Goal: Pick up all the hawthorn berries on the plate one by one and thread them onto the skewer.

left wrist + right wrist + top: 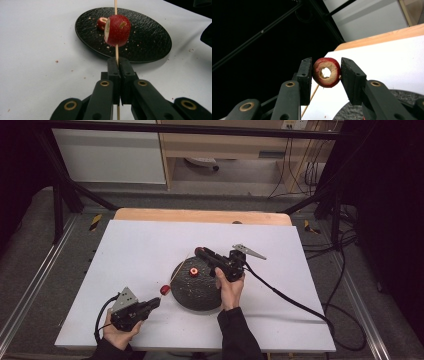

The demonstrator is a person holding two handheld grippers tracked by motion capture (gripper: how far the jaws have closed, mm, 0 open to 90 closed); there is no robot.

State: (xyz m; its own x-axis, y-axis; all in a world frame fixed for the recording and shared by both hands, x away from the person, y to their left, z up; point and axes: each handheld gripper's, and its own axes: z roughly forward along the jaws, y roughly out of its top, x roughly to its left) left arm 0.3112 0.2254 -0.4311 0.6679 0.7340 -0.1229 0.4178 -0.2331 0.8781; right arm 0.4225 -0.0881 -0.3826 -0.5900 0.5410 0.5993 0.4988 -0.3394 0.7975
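Currently left tongs (119, 65) are pressed together on a thin wooden skewer (116, 5) with a red fruit piece (118, 30) threaded on it, held just short of the black plate (150, 42) on the white desk (140, 255). On the plate lies another red piece (102, 23). Right tongs (326, 73) pinch a cored red fruit ring (327, 72) above the plate's far side, skewer passing below it.
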